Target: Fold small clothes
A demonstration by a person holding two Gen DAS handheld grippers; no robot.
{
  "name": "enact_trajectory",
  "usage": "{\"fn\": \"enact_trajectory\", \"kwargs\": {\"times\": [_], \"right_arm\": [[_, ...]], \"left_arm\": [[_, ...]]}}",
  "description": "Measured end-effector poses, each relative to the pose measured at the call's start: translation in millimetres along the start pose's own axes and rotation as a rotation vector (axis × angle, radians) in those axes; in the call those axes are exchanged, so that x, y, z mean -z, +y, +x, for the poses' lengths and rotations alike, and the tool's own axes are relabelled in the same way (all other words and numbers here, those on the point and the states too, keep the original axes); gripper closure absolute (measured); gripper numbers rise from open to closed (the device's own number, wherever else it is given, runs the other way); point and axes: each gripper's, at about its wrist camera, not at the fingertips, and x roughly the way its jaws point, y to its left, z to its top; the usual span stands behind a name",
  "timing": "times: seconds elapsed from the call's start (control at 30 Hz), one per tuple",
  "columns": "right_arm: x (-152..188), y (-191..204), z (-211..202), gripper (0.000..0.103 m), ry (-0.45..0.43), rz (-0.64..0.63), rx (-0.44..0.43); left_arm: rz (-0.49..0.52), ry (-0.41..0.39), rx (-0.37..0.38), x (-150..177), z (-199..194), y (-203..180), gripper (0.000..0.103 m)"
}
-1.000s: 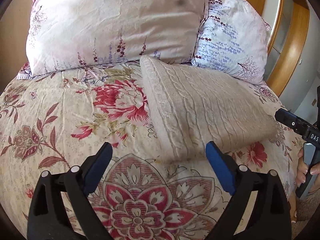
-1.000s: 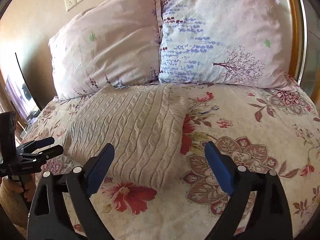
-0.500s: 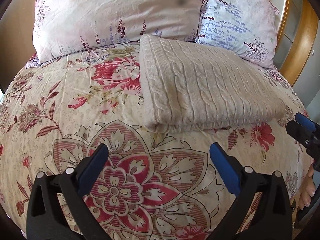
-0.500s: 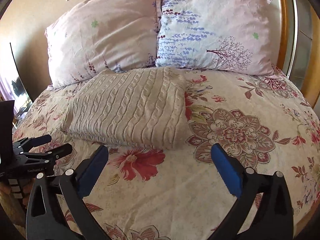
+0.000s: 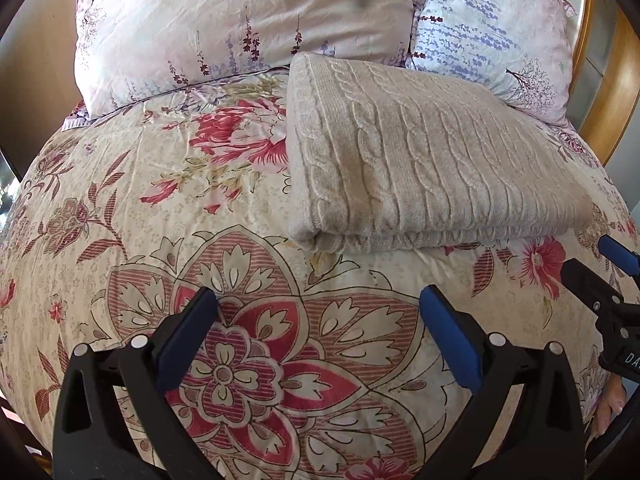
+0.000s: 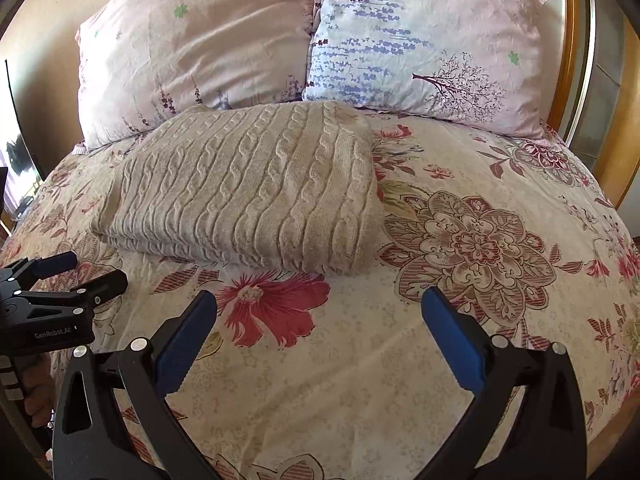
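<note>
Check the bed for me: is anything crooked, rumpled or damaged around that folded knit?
Nothing stands out. The beige cable-knit sweater lies folded in a neat rectangle on the floral bedspread, its far corner against the two floral pillows. Both tools are open and clear of it.

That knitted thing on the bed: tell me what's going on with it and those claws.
A person holds a claw in each hand over a bed with a floral duvet. The beige cable-knit sweater lies folded in a neat rectangle near two pillows, and nothing is touching it. The left claw and right claw both stand wide open and empty, short of the sweater's near edge. From how things lie, the folding looks done.
</note>
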Motion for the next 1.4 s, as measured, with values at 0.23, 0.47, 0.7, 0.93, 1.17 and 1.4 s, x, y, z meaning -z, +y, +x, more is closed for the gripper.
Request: {"fn": "enact_trajectory", "kwargs": {"times": [0.23, 0.47, 0.7, 0.93, 1.17, 1.4], "right_arm": [[2.7, -3.5, 9.7, 0.001, 0.041, 0.024, 0.018], [2.8, -3.2, 15.7, 0.001, 0.074, 0.020, 0.024], [2.4, 0.7, 19.3, 0.001, 0.093, 0.000, 0.044], [1.6, -0.5, 20.2, 0.001, 0.092, 0.000, 0.043], [1.7, -0.5, 20.4, 0.001, 0.093, -0.001, 0.042], [1.3, 0.5, 21.0, 0.001, 0.093, -0.004, 0.040]], "left_arm": [[0.004, 0.000, -0.014, 0.5, 2.0, -0.2, 0.002], [0.000, -0.003, -0.021, -0.3, 4.0, -1.3, 0.002], [0.002, -0.004, -0.020, -0.6, 4.8, -1.2, 0.002], [0.000, -0.004, -0.021, -0.4, 4.7, -1.6, 0.002], [0.000, -0.003, -0.021, -0.3, 4.7, -1.7, 0.002], [-0.001, -0.003, -0.022, -0.2, 4.7, -1.7, 0.002]]}}
